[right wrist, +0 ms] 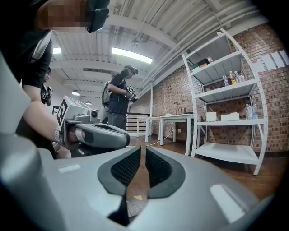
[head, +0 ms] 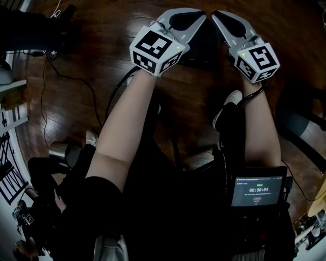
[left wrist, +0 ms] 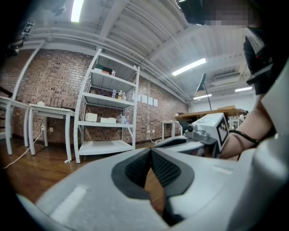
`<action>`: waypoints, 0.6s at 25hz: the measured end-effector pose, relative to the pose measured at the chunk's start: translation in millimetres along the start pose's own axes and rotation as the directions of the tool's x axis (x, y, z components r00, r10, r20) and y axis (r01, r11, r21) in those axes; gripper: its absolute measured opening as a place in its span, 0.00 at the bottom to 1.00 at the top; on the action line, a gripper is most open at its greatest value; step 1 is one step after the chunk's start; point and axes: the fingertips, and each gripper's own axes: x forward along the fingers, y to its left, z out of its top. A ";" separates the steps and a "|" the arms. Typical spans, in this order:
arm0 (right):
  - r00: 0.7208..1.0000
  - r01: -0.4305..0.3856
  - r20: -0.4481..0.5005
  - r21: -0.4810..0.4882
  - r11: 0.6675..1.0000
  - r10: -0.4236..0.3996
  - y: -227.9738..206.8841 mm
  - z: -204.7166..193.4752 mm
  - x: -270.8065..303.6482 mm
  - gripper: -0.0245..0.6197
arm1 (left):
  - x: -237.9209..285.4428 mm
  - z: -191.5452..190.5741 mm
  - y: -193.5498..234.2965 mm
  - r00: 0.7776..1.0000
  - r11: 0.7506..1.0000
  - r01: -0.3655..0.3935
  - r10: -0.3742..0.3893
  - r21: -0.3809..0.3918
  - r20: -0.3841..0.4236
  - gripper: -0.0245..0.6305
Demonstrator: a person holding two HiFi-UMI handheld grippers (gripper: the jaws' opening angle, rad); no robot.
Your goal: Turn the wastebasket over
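Note:
In the head view my two grippers are held side by side above the wooden floor, tips almost meeting. A black boxy thing (head: 199,50) lies on the floor just under them, mostly hidden; I cannot tell whether it is the wastebasket. My left gripper (head: 202,14) (left wrist: 150,151) has its pads touching, with nothing between them. The pads of my right gripper (head: 214,14) (right wrist: 141,150) stand a thin slit apart and hold nothing. Each gripper view shows the other gripper close alongside.
A white shelf rack (left wrist: 108,118) (right wrist: 228,97) stands against the brick wall, with white tables (right wrist: 170,121) beside it. Another person (right wrist: 118,100) stands farther back. Cables (head: 69,76) trail over the floor at left. A dark chair (head: 300,122) is at right.

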 end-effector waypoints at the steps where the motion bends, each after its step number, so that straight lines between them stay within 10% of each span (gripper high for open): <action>1: 1.000 -0.001 -0.005 0.005 1.000 0.001 -1.6 -1.7 0.5 0.09 | 1.9 -1.7 1.9 1.000 1.000 -0.003 0.003 -0.006 0.001 0.04; 9: 0.997 0.060 0.029 0.170 0.984 -0.066 -24.0 -14.5 7.2 0.11 | 3.9 -5.3 9.3 1.000 0.999 -0.004 0.004 -0.034 0.016 0.04; 15: 0.977 0.142 0.083 0.422 0.895 -0.194 -42.9 -47.4 -6.9 0.12 | 9.0 3.1 6.7 1.000 0.999 -0.002 0.004 -0.041 0.028 0.04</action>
